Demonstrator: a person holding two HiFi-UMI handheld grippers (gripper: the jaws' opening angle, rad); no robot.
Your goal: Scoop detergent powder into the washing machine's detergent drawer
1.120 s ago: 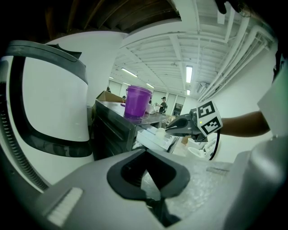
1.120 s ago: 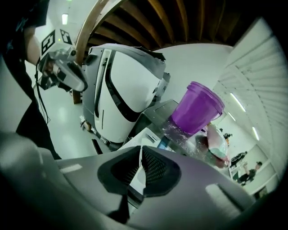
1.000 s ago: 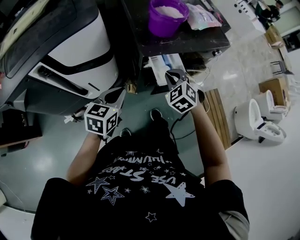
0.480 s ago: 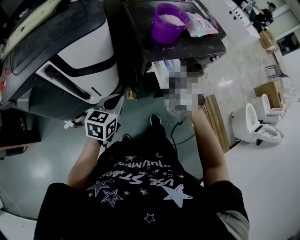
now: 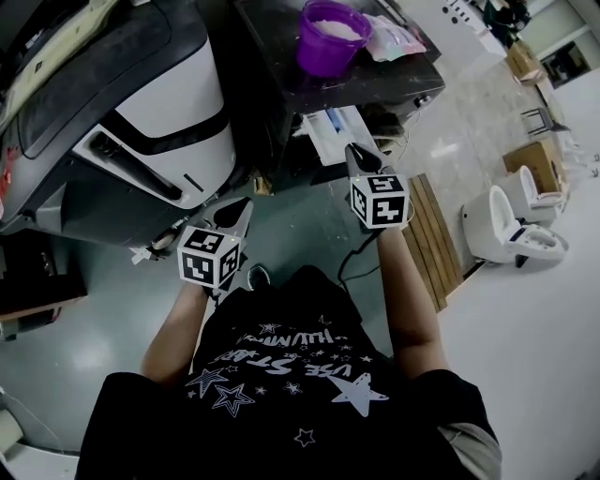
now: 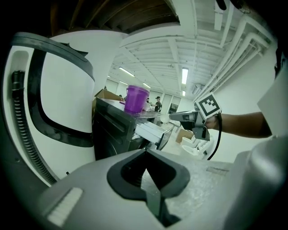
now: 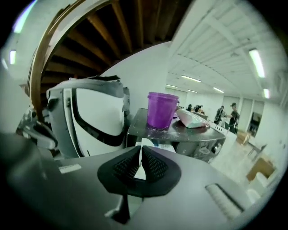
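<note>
Detergent powder (image 5: 336, 28) fills the purple cup (image 5: 323, 49) at the upper centre of the head view, on top of the dark washing machine (image 5: 380, 82). The white detergent drawer (image 5: 330, 129) stands pulled out just below. Left gripper (image 5: 238, 206) and right gripper (image 5: 357, 153) hang mid-frame, fingers closed on nothing. No scoop shows; a careless reach could tip the cup and spill powder past the drawer.

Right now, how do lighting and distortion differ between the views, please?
Head view: dim, greyish, sharp; only the purple bucket keeps strong colour. Left gripper view: heavy fisheye, black corners, bright ceiling strips. Right gripper view: same fisheye bulge, its tongs slightly soft.
</note>
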